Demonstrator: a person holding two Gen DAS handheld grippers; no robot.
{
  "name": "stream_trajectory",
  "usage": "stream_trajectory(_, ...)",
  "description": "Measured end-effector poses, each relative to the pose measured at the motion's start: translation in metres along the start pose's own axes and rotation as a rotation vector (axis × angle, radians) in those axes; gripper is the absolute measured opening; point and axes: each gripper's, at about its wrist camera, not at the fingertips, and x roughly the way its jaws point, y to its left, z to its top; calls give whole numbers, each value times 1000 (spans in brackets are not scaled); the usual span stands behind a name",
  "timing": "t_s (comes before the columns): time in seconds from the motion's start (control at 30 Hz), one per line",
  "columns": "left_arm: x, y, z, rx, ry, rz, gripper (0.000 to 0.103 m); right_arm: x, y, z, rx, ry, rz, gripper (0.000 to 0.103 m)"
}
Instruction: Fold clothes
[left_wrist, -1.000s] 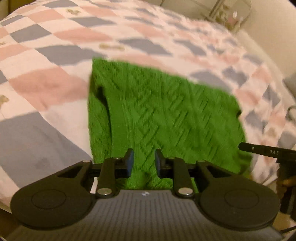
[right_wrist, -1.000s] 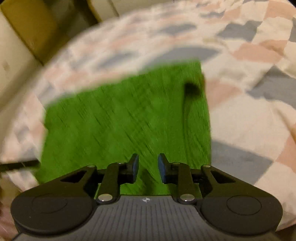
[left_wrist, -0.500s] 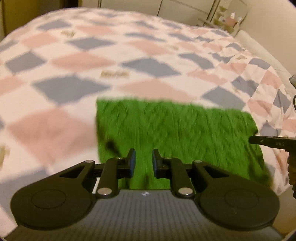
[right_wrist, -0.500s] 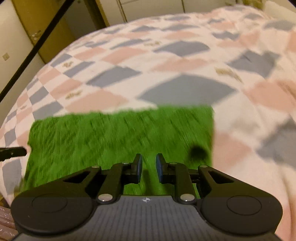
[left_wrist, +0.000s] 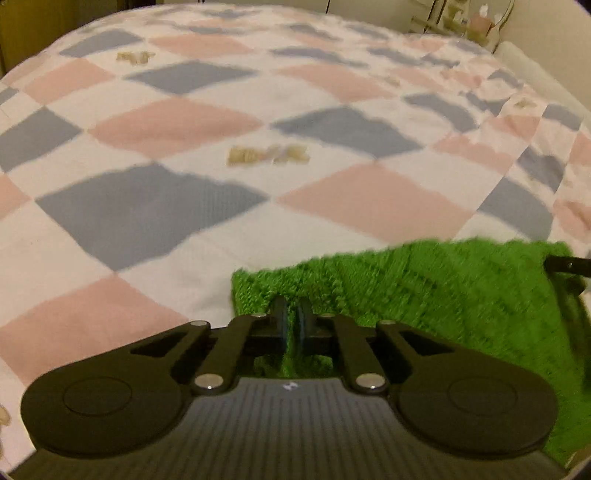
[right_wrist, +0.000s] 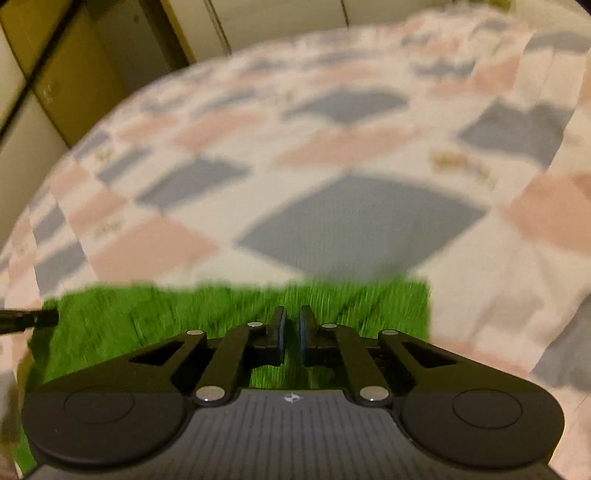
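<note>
A green knitted sweater (left_wrist: 443, 295) lies on the bed, filling the lower right of the left wrist view. My left gripper (left_wrist: 291, 314) is shut on its near left edge, with green knit pinched between the pads. In the right wrist view the sweater (right_wrist: 147, 317) is a blurred green band across the bottom. My right gripper (right_wrist: 291, 326) is shut on its near edge close to the right corner. Each gripper's black tip shows at the far side of the other view: the right gripper's tip (left_wrist: 565, 264) and the left gripper's tip (right_wrist: 29, 317).
A bedspread (left_wrist: 184, 206) of pink, grey and white diamonds stretches far ahead of both grippers. Cupboard doors (right_wrist: 92, 55) stand beyond the bed at the left of the right wrist view. A shelf with small items (left_wrist: 476, 22) sits at the far right corner.
Both grippers dropped to the sweater's near edge and went from open to shut on it. Much less sweater and more bedspread shows ahead of them now.
</note>
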Motion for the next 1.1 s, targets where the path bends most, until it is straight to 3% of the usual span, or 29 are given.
stream_trajectory(0.1,-13,5,7,-40,-56,-59,11,-1,-9,7,15,-26,-44,12)
stream_trajectory(0.23,19,6,3,1,42,-12,11,26,-32,0,53,52,-69,7)
stream_trajectory(0.3,26,8,3,-12,49,-12,11,28,-41,-1,105,55,-45,7)
stream_trajectory(0.43,-4,11,5,-107,9,-64,10,-1,-39,3,134,4,-9,18)
stream_trajectory(0.5,-29,1,-2,-91,-1,-100,11,-25,-32,-4,132,-10,41,18)
stream_trajectory(0.7,-76,-49,-59,-21,91,-181,11,-81,6,-57,68,77,129,18)
stream_trajectory(0.8,-84,-65,-99,-32,172,-185,11,-92,12,-90,125,143,172,18)
stream_trajectory(0.9,-85,-73,-131,-36,236,-127,11,-82,11,-122,95,263,74,10)
stream_trajectory(1.1,-111,-75,-132,-69,182,-93,14,-107,13,-116,74,173,100,18)
